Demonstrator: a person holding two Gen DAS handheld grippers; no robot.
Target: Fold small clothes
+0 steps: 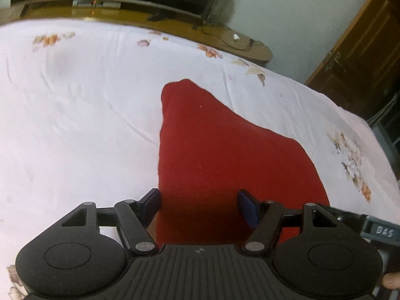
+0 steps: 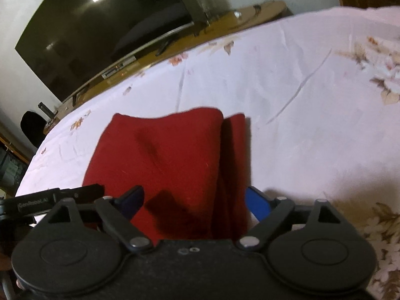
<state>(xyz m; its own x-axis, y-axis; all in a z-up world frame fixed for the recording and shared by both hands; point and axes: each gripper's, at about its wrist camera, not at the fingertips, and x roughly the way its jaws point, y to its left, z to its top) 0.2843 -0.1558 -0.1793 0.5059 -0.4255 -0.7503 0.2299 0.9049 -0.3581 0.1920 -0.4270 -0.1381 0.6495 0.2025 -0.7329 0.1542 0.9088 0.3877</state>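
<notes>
A small red cloth (image 1: 212, 150) lies on a white floral bedsheet (image 1: 75, 100). In the left wrist view it spreads from between the fingers up to a narrow far end. My left gripper (image 1: 200, 206) is open, its blue pads (image 1: 151, 205) on either side of the cloth's near edge. In the right wrist view the red cloth (image 2: 162, 160) shows a folded layer with a second edge along its right side. My right gripper (image 2: 195, 202) is open over the cloth's near edge. The left gripper's side shows at the left of the right wrist view (image 2: 50, 200).
A wooden TV bench (image 1: 150, 17) with cables runs behind the bed. A dark TV screen (image 2: 95, 32) stands on it. A wooden door (image 1: 362, 57) is at the far right. The sheet (image 2: 312, 100) extends right of the cloth.
</notes>
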